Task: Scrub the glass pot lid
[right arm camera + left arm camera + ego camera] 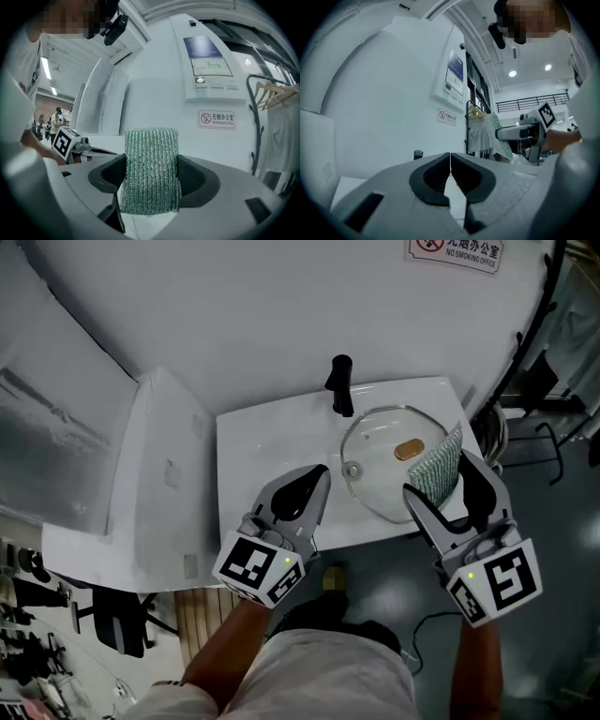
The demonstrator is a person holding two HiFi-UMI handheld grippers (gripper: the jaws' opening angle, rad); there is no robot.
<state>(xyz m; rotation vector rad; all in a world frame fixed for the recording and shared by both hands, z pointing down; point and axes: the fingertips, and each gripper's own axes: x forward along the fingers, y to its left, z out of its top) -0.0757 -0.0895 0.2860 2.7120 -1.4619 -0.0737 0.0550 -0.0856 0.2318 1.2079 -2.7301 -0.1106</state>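
A glass pot lid (386, 470) with a gold knob lies in the white sink (272, 427), under the black faucet (341, 384). My right gripper (439, 486) is shut on a green scrub sponge (438, 469), which hangs over the lid's right edge. The right gripper view shows the sponge (151, 169) pinched between the two pads. My left gripper (321, 486) sits near the sink's front rim, left of the lid, with nothing in it. Its pads meet in the left gripper view (450, 165).
A white panel (155, 465) leans at the sink's left. A no-smoking sign (456, 251) hangs on the wall behind. Dark stands and clothes rack (539, 381) are at the right. A wooden grate (202, 615) lies on the floor below.
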